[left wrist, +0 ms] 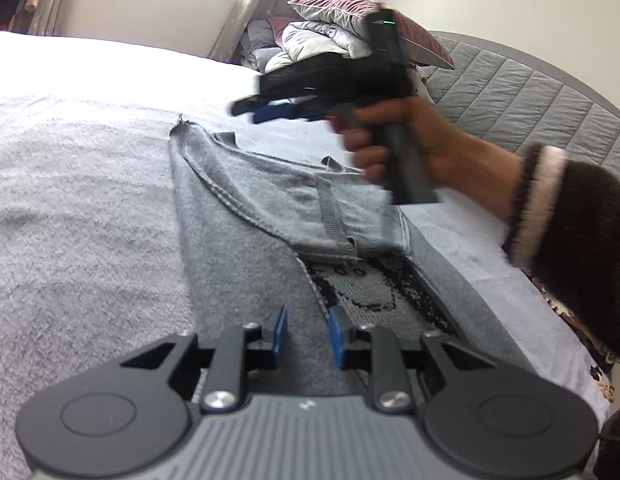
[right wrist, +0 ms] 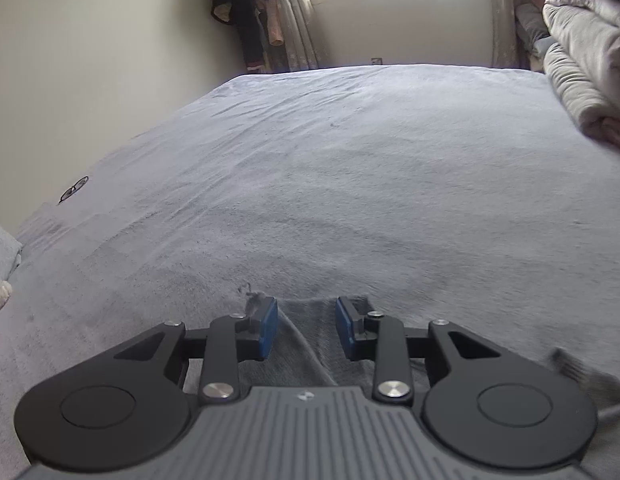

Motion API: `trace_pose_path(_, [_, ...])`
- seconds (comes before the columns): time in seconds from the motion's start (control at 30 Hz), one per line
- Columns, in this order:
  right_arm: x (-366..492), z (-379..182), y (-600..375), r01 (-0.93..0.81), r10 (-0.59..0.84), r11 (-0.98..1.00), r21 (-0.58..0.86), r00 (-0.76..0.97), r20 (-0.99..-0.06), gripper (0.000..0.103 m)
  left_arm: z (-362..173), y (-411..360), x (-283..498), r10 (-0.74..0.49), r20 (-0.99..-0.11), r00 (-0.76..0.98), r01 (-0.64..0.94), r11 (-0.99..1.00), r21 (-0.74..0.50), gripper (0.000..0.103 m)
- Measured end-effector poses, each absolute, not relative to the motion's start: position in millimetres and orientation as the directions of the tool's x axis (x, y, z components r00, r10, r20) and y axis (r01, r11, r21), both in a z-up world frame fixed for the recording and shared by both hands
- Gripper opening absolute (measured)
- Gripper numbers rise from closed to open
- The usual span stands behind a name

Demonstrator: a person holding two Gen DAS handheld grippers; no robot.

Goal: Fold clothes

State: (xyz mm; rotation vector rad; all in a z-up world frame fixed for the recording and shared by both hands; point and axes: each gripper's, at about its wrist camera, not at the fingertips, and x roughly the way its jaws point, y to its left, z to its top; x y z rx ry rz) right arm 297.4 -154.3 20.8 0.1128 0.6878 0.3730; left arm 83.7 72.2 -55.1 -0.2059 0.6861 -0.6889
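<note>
A grey garment (left wrist: pixel 238 264) lies lengthwise on the bed, its far part folded back, with a black knitted pattern (left wrist: pixel 370 288) showing on the inside. My left gripper (left wrist: pixel 309 334) is at its near end. The blue pads stand a little apart with grey cloth filling the gap, and I cannot tell whether they press on it. A hand (left wrist: pixel 422 140) holds my right gripper (left wrist: pixel 246 111), blurred, in the air over the garment's far end. In the right wrist view my right gripper (right wrist: pixel 306 326) is open above a corner of the garment (right wrist: pixel 306 350), and nothing is pinched.
A light fleecy cover (right wrist: pixel 350 168) spreads over the wide bed. Piled duvets and pillows (left wrist: pixel 330 36) sit by the quilted headboard (left wrist: pixel 530 92). A pair of glasses (right wrist: pixel 74 189) lies near the bed's left edge. Clothes (right wrist: pixel 246 12) hang beside the window. A dark sleeve (left wrist: pixel 582 220) reaches in from the right.
</note>
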Motion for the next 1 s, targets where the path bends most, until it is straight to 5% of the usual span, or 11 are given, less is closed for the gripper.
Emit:
trace_pose_path(0.47, [239, -18, -196, -0.184, 0.197, 0.978, 0.095, 0.683, -0.703, 0.033, -54, 67, 80, -0.614, -0.519, 0.595, 0.504, 0.788, -0.354, 0.024])
trace_pose_path(0.57, [235, -18, -198, -0.165, 0.201, 0.979, 0.119, 0.702, -0.683, 0.005, -56, 64, 77, -0.603, -0.528, 0.598, 0.515, 0.794, -0.323, 0.024])
trace_pose_path(1.0, [236, -23, -205, -0.080, 0.131, 0.991, 0.107, 0.720, -0.682, 0.006, -58, 61, 77, -0.595, -0.537, 0.597, 0.524, 0.797, -0.301, 0.024])
